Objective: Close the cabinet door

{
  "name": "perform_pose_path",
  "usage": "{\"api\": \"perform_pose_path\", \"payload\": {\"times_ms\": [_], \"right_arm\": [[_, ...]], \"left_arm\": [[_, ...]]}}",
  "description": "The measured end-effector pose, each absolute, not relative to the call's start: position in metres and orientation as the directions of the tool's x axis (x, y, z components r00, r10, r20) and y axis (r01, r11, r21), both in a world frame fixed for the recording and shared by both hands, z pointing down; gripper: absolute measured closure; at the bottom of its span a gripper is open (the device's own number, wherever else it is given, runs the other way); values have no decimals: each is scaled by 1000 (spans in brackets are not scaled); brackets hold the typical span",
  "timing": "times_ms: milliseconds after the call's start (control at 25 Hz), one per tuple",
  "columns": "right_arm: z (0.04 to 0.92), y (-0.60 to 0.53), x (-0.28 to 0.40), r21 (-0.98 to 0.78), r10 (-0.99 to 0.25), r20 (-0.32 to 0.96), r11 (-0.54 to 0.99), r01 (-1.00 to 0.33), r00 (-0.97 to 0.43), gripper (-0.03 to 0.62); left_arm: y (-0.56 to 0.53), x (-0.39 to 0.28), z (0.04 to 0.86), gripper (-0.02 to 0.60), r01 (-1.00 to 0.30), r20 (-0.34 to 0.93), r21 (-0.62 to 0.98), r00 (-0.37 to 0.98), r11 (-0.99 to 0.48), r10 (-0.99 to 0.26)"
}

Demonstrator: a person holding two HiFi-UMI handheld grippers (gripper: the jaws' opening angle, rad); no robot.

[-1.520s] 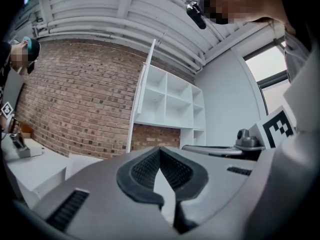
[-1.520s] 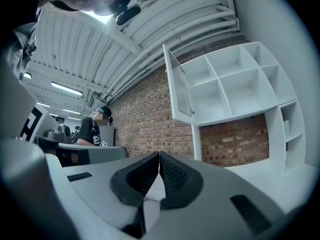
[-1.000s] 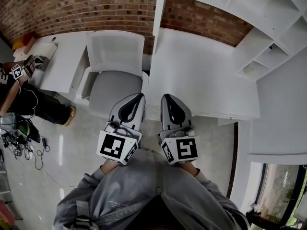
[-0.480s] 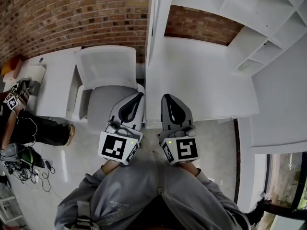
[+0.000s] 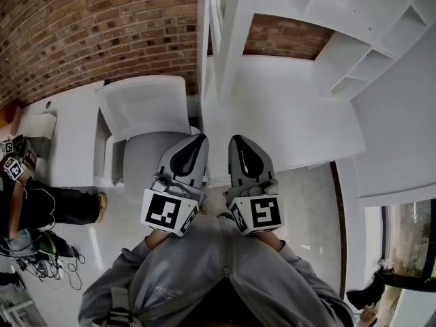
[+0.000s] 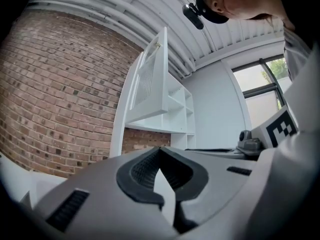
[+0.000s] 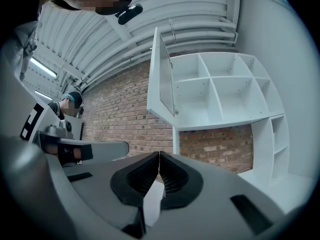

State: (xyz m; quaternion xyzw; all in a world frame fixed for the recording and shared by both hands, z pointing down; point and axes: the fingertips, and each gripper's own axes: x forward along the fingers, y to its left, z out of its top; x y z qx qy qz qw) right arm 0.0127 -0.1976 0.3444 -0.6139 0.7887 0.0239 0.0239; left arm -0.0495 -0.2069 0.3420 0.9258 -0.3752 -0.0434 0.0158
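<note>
Moved in toward the cabinet door (image 7: pixel 162 75), hanging open edge-on above the white tabletop (image 5: pixel 286 114), now nearer centre ahead. Kept left gripper (image 5: pixel 199 138) and right gripper (image 5: pixel 234 139) closed, empty, side by side. Remained short of pushing reach.

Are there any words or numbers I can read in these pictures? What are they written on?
No words or numbers can be read here.
Left marker cube on the left gripper: black-and-white squares, not letters.
Right marker cube on the right gripper: the same kind of pattern, not a number.
Grey sweater: a small print, too small to read.
</note>
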Motion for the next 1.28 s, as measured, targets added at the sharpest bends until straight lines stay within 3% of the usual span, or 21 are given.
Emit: {"api": "perform_pose_path", "payload": {"times_ms": [520, 1280], "right_arm": [[315, -205, 16, 54, -957, -91, 273, -961, -277, 568], [228, -195, 20, 169, -909, -250, 300, -939, -335, 568]], "left_arm": [[-211, -53, 318, 575, -707, -111, 47, 698, -705, -707], [-204, -50, 245, 575, -724, -252, -76, 679, -686, -689]]}}
